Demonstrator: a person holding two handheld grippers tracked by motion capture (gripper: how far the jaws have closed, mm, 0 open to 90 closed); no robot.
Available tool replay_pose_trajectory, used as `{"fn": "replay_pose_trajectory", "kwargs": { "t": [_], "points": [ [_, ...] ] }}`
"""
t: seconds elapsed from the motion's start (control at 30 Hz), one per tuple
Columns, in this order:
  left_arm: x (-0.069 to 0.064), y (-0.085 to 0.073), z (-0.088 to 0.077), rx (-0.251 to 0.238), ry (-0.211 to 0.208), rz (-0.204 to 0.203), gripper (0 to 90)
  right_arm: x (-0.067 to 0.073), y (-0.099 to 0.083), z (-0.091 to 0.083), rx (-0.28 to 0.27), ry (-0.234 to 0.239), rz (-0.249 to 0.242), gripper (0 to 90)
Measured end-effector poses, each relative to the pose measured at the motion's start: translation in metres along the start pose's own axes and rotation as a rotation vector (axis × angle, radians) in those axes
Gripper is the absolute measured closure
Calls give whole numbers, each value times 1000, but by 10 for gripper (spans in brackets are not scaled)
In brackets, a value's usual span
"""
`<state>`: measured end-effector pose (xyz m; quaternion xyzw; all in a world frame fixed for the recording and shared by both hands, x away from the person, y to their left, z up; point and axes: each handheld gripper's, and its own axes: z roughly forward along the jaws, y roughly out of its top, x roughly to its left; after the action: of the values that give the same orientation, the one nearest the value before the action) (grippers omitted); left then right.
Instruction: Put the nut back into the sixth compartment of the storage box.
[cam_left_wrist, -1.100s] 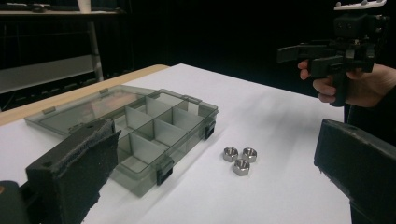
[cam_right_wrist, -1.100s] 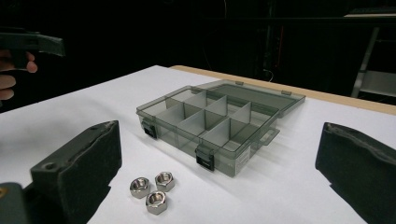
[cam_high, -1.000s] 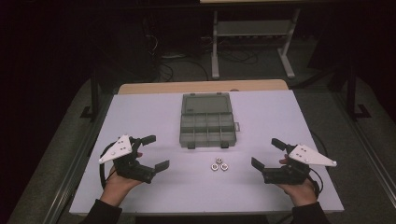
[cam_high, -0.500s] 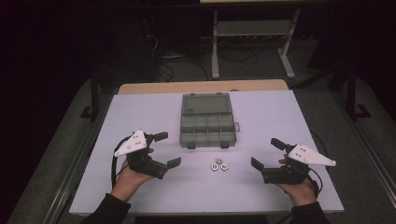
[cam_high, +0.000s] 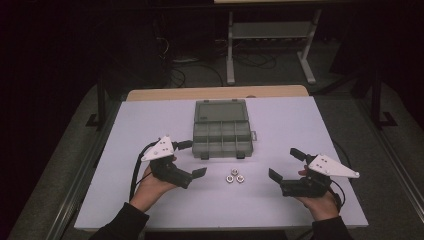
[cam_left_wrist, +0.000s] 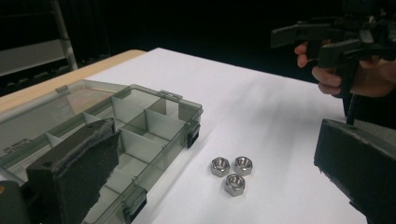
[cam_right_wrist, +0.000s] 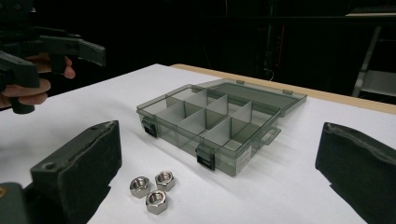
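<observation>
Dark room all around, with a metal rack frame (cam_high: 270, 35) and some cables on the floor behind, and up front a white tabletop (cam_high: 300, 125) with a wood edge along its far side. Sitting near the middle of it is a smoky grey translucent plastic organizer box (cam_high: 222, 129) with its lid flipped open flat toward the far side, showing a grid of dividers, and the compartments look bare as far as I can see. Just in front of the box, closer to the person, are three small shiny steel hex nuts (cam_high: 234, 176) bunched together in a little triangle, touching or nearly touching each other, and apart from the box. The left gripper (cam_high: 192, 159), black with a white three-cornered plate on top, is held in the person's left hand (cam_high: 150, 182) just left of the box's near corner, jaws spread wide with nothing between them. In the left gripper view the nuts (cam_left_wrist: 231, 171) sit right in the gap between the jaws, farther along the tabletop. The right gripper (cam_high: 286, 164) is over on the right in the right hand (cam_high: 320, 202), well apart from the nuts, jaws also spread wide and pinching nothing, pointed in toward the middle.
</observation>
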<state>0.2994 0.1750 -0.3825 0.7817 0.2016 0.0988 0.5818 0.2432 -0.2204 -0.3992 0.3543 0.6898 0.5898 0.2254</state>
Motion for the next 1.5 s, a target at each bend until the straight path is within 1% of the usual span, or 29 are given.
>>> {"fn": "replay_pose_trajectory", "kwargs": {
  "t": [0.1, 0.3, 0.33, 0.37, 0.4, 0.53, 0.63, 0.67, 0.73, 0.77, 0.8, 0.9, 0.93, 0.97, 1.07, 1.1, 1.13, 1.17, 1.23, 1.3, 1.33, 1.37, 1.4, 1.5],
  "points": [
    [0, 0, 6, 24, -12, 6, 0, 0, 0, 0, 0, -2, 0, 0],
    [0, 3, 16, 49, -28, 4, 0, 0, 0, 0, 0, -3, 0, 0],
    [1, 4, 17, 61, -31, 15, 0, 0, 0, 0, 0, -3, 0, 0],
    [0, 4, 19, 67, -35, 10, 0, 0, 0, 0, -1, -3, 0, 0],
    [1, 6, 20, 75, -37, 18, 0, 0, 0, 0, -2, -3, -1, 0],
    [3, 12, 26, 92, -42, 21, 0, 0, 0, 0, -1, -4, 2, 0],
    [4, 18, 31, 116, -47, 38, 0, 0, 0, 0, -1, -5, 2, 0],
    [4, 19, 32, 121, -48, 35, 0, 0, 0, 0, -1, -5, 2, 0],
    [5, 21, 36, 153, -50, 42, 0, 0, 0, 0, 0, -5, 3, 0],
    [5, 21, 38, 155, -53, 39, 0, 0, 0, 0, 2, -5, 3, 0],
    [6, 22, 39, 179, -55, 46, 0, -1, 0, 0, 2, -5, 2, 0],
    [7, 24, 45, 227, -62, 43, 0, 0, 0, 0, -1, -5, 2, 0],
    [8, 25, 46, 245, -65, 50, 0, 0, 0, 0, 2, -5, 3, 0],
    [8, 25, 48, 250, -64, 46, 0, 0, 0, 0, 2, -6, 3, 0],
    [9, 27, 52, 294, -65, 57, 0, 0, -1, 1, 5, -7, 4, 0],
    [9, 28, 54, 309, -66, 53, 0, 0, -1, 1, 6, -7, 5, 0],
    [9, 28, 55, 324, -68, 61, 0, 0, -1, 0, 7, -7, 0, 0],
    [8, 28, 57, 333, -66, 59, 0, 0, -1, 0, 8, -6, 2, 0],
    [8, 28, 61, 371, -73, 63, 0, 0, -2, 0, 9, -7, 1, 0],
    [8, 28, 63, 399, -80, 69, 0, -1, -2, -1, 10, -9, 3, 0],
    [7, 28, 65, 401, -82, 58, 0, -1, -2, -1, 10, -10, 4, 0],
    [8, 28, 66, 414, -87, 71, 0, -1, -2, -1, 10, -11, 4, 0],
    [6, 28, 68, 414, -88, 59, 0, -2, -2, -1, 10, -11, 4, 0],
    [6, 27, 72, 442, -95, 62, 0, -2, -2, 0, 10, -12, 4, 0]
  ]
}}
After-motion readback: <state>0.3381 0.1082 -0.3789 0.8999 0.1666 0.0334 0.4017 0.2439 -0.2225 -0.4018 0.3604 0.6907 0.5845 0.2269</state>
